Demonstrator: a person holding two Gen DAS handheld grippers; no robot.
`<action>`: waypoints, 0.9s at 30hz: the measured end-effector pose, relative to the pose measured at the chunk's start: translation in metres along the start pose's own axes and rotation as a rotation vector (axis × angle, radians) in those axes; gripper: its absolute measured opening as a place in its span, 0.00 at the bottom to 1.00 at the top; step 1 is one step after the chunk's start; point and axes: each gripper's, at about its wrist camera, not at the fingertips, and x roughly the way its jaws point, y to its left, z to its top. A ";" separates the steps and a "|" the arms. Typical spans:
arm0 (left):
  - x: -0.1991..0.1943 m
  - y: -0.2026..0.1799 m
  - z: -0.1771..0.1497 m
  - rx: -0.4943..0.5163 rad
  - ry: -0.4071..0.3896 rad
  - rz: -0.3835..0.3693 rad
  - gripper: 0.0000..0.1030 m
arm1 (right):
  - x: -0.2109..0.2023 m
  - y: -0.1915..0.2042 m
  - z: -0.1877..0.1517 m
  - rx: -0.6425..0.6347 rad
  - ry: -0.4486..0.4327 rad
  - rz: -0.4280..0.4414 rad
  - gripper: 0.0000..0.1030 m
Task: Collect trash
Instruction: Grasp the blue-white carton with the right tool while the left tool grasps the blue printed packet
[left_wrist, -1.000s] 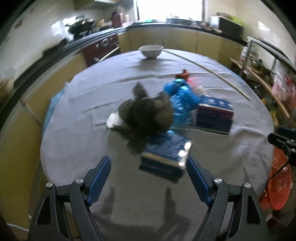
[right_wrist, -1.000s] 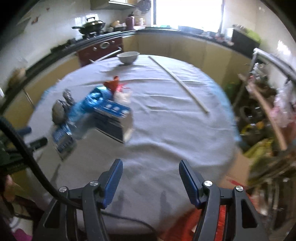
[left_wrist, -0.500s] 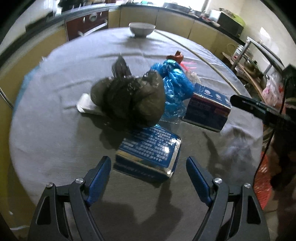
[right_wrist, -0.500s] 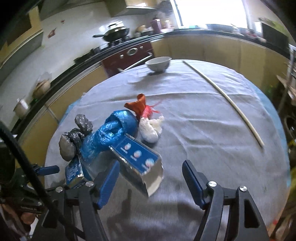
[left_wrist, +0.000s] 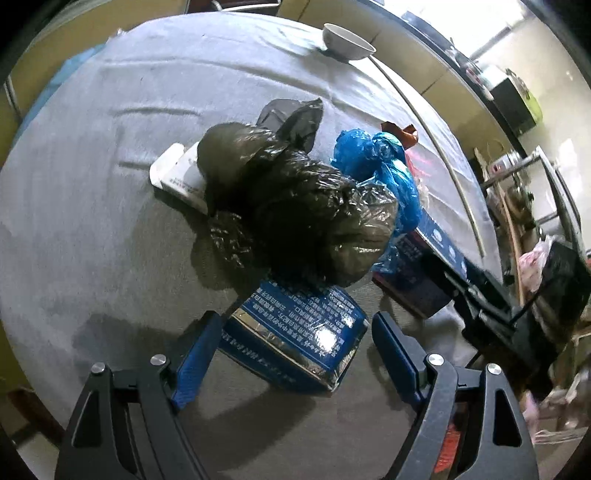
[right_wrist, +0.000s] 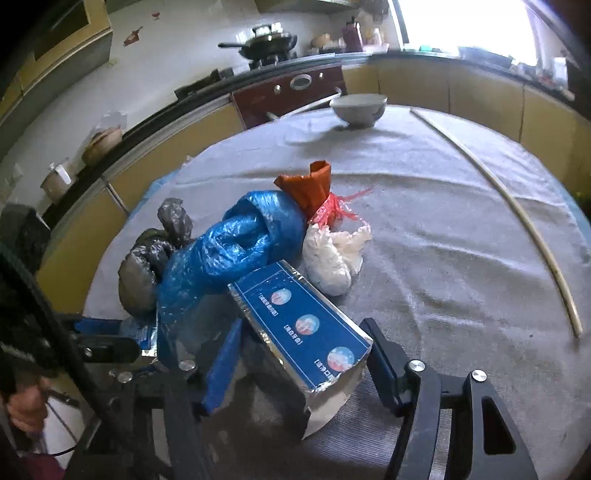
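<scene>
A pile of trash lies on a round table with a grey cloth (left_wrist: 110, 221). My left gripper (left_wrist: 297, 317) points down, open, with a flat blue box (left_wrist: 295, 332) between its fingers and a gap on the right side. Behind the box sit a black bag (left_wrist: 295, 206) and a blue bag (left_wrist: 384, 173). My right gripper (right_wrist: 303, 326) straddles a long blue carton (right_wrist: 303, 332); its jaws are closing, with the pads close beside the carton. An orange-red bag (right_wrist: 310, 184) and a white bag (right_wrist: 328, 258) lie past it.
A white bowl (right_wrist: 358, 107) stands at the table's far edge. A long pale stick (right_wrist: 517, 206) lies across the right side. A white packet (left_wrist: 173, 177) pokes out from under the black bag. Kitchen counters and a stove ring the table; a hand (right_wrist: 22, 406) shows at lower left.
Both grippers have moved in and down to the pile. The left view has rolled, and the flat box now lies between its fingers. The long carton has come between the right fingers.
</scene>
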 end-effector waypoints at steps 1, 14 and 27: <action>0.001 0.000 0.000 -0.007 0.004 0.008 0.81 | -0.003 0.001 -0.002 0.008 -0.008 -0.001 0.61; 0.030 -0.007 0.012 -0.094 0.013 0.070 0.83 | -0.046 0.008 -0.041 0.105 -0.075 -0.070 0.50; 0.018 -0.005 -0.024 0.217 0.109 0.000 0.81 | -0.069 0.021 -0.061 0.160 -0.076 -0.029 0.49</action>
